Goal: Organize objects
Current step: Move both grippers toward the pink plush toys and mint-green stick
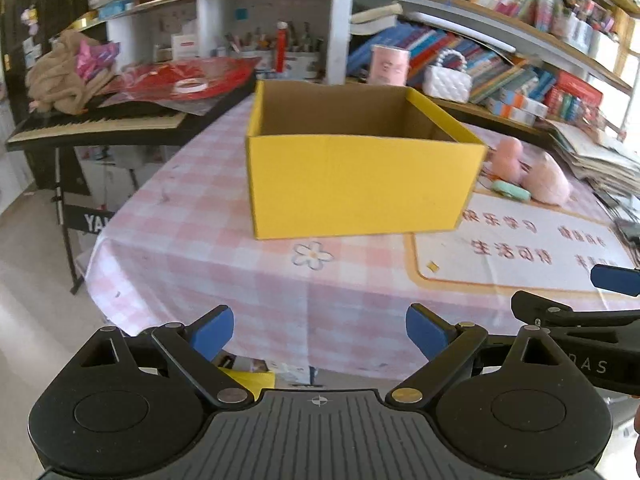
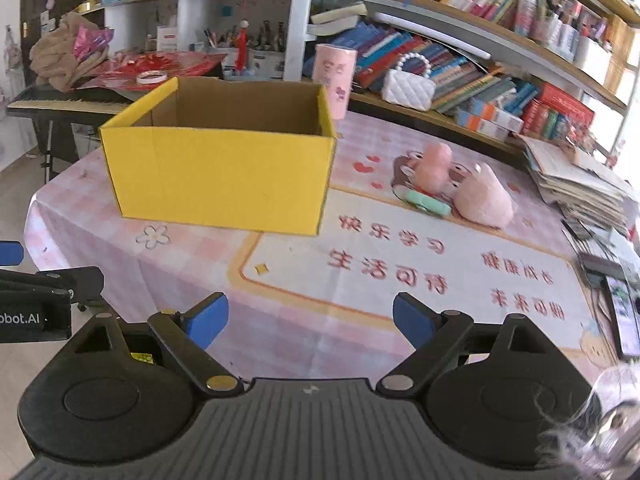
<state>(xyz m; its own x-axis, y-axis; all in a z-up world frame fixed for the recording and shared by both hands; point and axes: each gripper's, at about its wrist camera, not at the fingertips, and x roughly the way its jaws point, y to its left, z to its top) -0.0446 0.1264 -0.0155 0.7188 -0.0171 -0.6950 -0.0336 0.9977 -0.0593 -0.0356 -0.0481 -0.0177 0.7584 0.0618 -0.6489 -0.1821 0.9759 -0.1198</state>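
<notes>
An open yellow cardboard box (image 1: 360, 184) stands on the pink checked tablecloth; it also shows in the right wrist view (image 2: 220, 176), and no contents show in it. To its right lie a pink upright plush (image 2: 434, 168), a pink plush slipper (image 2: 484, 198) and a mint green item (image 2: 426, 203); the plush pair (image 1: 532, 170) also shows in the left wrist view. My left gripper (image 1: 319, 332) is open and empty above the table's near edge. My right gripper (image 2: 310, 320) is open and empty above the printed mat (image 2: 400, 276).
A keyboard piano (image 1: 100, 124) with red wrapping stands at the far left. Bookshelves (image 2: 480, 60) line the back, with a white quilted bag (image 2: 408, 88) and a pink cylinder (image 2: 334, 80). A stack of papers (image 2: 580, 188) and a phone (image 2: 622, 314) lie at the right.
</notes>
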